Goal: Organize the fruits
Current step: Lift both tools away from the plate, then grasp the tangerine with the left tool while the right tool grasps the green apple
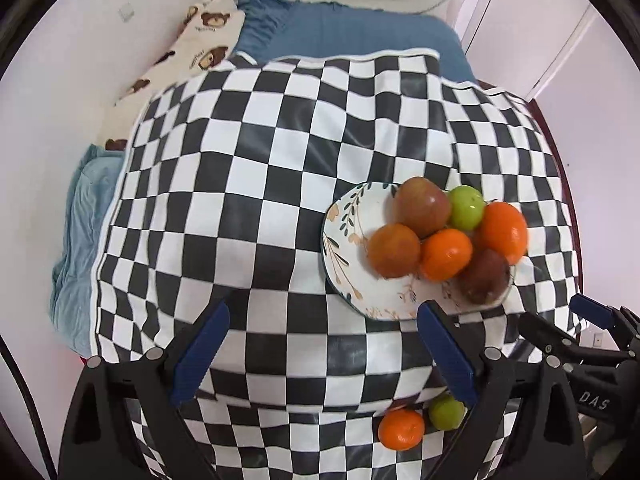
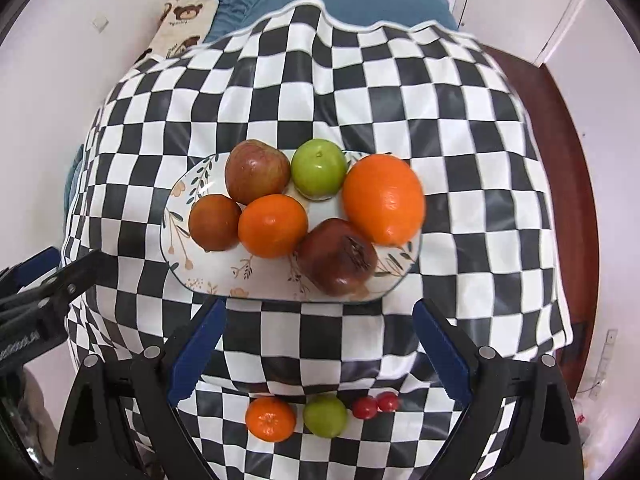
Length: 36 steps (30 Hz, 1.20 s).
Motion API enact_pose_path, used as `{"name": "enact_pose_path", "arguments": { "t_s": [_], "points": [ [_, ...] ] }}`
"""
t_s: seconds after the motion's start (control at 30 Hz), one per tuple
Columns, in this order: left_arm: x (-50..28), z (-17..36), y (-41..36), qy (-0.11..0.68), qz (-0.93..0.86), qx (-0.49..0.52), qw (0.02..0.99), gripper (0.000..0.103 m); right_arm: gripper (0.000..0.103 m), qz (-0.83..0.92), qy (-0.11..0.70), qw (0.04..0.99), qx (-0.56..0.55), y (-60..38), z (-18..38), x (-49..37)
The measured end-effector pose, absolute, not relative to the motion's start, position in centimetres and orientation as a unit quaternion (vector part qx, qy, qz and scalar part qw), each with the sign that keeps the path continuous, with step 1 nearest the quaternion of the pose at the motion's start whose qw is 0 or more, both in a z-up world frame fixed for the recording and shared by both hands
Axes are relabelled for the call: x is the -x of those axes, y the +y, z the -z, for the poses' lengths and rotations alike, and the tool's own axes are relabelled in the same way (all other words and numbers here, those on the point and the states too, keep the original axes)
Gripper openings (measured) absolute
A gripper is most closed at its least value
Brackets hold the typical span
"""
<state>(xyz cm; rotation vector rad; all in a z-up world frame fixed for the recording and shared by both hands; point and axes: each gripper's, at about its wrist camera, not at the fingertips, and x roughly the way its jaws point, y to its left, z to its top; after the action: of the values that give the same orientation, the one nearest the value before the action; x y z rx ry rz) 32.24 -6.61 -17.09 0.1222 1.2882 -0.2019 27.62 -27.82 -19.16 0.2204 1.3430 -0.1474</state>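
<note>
A white floral plate on the checkered cloth holds several fruits: a red apple, a green fruit, a large orange, a smaller orange, a brown-orange fruit and a dark red fruit. Near the cloth's front edge lie a small orange, a green fruit and two small red fruits. My left gripper is open and empty, left of the plate. My right gripper is open and empty, just in front of the plate.
The black-and-white checkered cloth covers a raised surface. A blue bedspread and a bear-print cloth lie behind it. A dark red wooden edge runs on the right. White walls and a door surround.
</note>
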Motion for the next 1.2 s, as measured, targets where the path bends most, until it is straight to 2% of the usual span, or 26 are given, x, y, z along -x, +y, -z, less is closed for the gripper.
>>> {"name": "enact_pose_path", "arguments": {
  "t_s": [0.37,0.83,1.07,1.13,1.2],
  "points": [
    [-26.3,12.2,-7.7,0.543,0.119,-0.059,0.83,0.096,0.096,0.076,0.566,0.817,-0.087,-26.7,13.4,-22.7],
    [-22.3,7.0,-7.0,0.489,0.128,-0.049,0.861,0.096,0.096,0.086,0.506,0.853,-0.1,-26.3,7.7,-17.3],
    [-21.8,8.1,-7.2,0.51,0.131,-0.043,0.849,0.096,0.096,0.078,0.499,0.854,-0.127,-26.6,7.3,-15.8],
    [-21.8,9.5,-7.7,0.526,0.137,-0.053,0.837,0.101,0.096,0.076,0.504,0.849,-0.14,-27.0,8.2,-15.6],
    [-21.5,11.4,-8.4,0.543,0.143,-0.063,0.825,0.102,0.096,0.072,0.523,0.835,-0.158,-27.7,10.2,-15.4]
  ]
}}
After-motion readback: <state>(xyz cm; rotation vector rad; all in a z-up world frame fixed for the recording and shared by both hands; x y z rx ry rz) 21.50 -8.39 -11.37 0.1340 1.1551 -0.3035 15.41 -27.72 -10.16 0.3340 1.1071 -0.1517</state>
